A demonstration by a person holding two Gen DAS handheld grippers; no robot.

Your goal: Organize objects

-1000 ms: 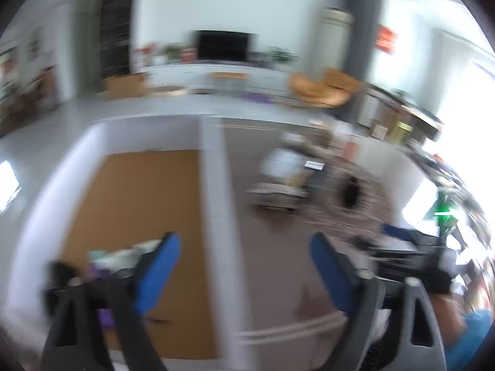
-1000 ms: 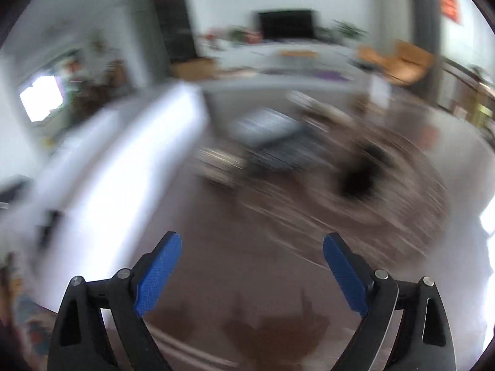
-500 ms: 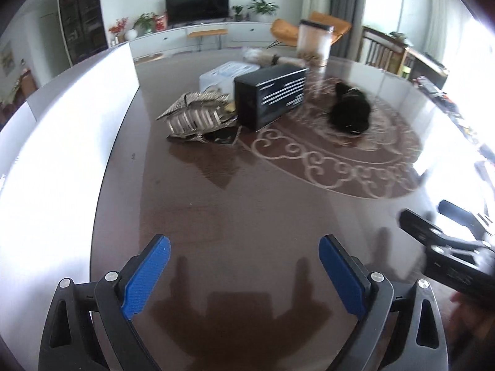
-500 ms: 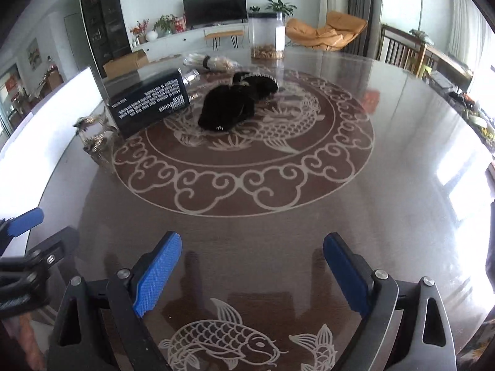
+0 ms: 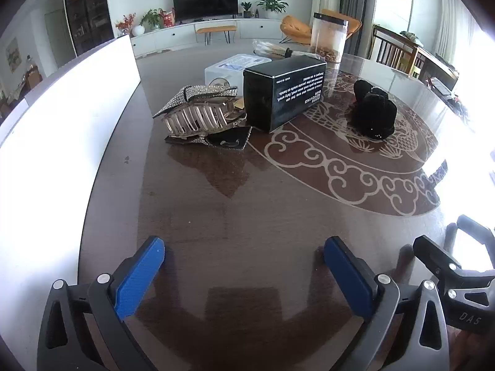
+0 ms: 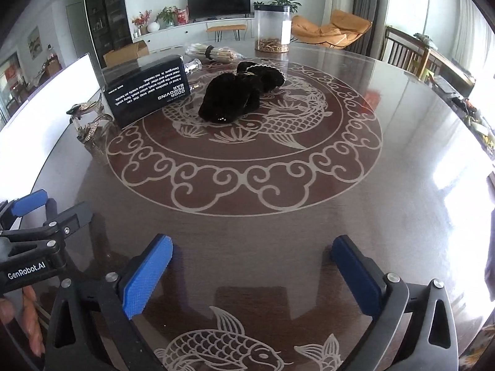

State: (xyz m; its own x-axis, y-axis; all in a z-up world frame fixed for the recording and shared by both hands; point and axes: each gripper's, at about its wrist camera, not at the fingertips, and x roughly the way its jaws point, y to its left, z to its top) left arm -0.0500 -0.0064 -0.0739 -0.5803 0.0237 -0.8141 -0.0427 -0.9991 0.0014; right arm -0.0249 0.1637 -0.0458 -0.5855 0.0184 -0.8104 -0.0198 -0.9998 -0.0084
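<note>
A black box (image 5: 283, 92) with white print lies on the round dark table (image 5: 235, 216), also in the right wrist view (image 6: 147, 91). Left of it sits a rhinestone hair claw clip (image 5: 201, 113). A black fuzzy scrunchie pile (image 5: 374, 114) lies on the fish pattern, also in the right wrist view (image 6: 241, 92). My left gripper (image 5: 244, 266) is open and empty near the table's front. My right gripper (image 6: 252, 267) is open and empty, to the right of the left one.
A white box (image 5: 232, 68), a bundle of sticks (image 6: 216, 52) and a clear lidded jar (image 6: 272, 27) stand at the far side. A small clear bottle (image 6: 193, 65) lies behind the black box. A white panel (image 5: 62, 117) runs along the table's left.
Both grippers swung from a blurred view of the room's left side onto the table and settled closer to its surface. Both stayed open and empty.
</note>
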